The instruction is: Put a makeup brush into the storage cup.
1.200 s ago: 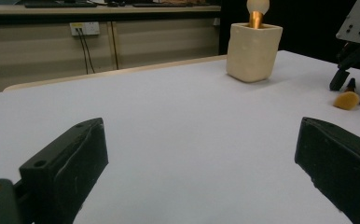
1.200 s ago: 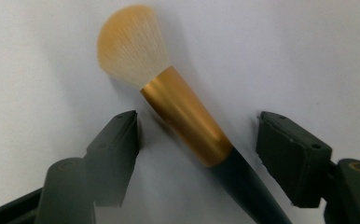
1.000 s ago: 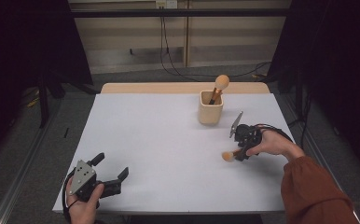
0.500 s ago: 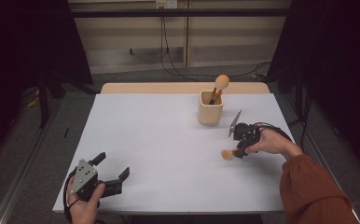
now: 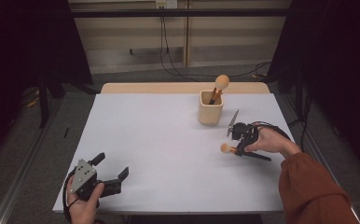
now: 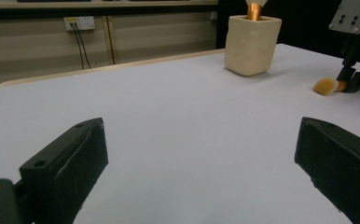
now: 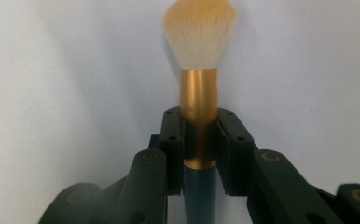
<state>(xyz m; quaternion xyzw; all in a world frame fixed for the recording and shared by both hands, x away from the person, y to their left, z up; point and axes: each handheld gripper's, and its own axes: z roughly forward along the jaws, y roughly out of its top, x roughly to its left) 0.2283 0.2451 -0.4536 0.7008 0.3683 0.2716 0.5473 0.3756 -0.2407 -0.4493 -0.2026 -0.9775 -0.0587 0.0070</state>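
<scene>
A makeup brush (image 7: 199,32) with a pale orange head, a gold ferrule and a dark handle lies on the white table (image 5: 169,140) at the right. My right gripper (image 7: 199,135) has just been closing and is now shut on the ferrule, its pads pressing on both sides. From above, the brush head (image 5: 225,148) sticks out left of the right gripper (image 5: 236,150). My left gripper (image 5: 111,165) rests open near the front left edge, with nothing between its fingers (image 6: 71,168).
A beige cup (image 5: 211,111) stands at the back right of the table with a second brush (image 5: 221,82) upright in it. It stands close behind the right hand. The cup (image 6: 252,44) also shows far ahead in the left gripper view.
The right gripper's jaws have closed onto the brush. Both hands have stayed where they were.
</scene>
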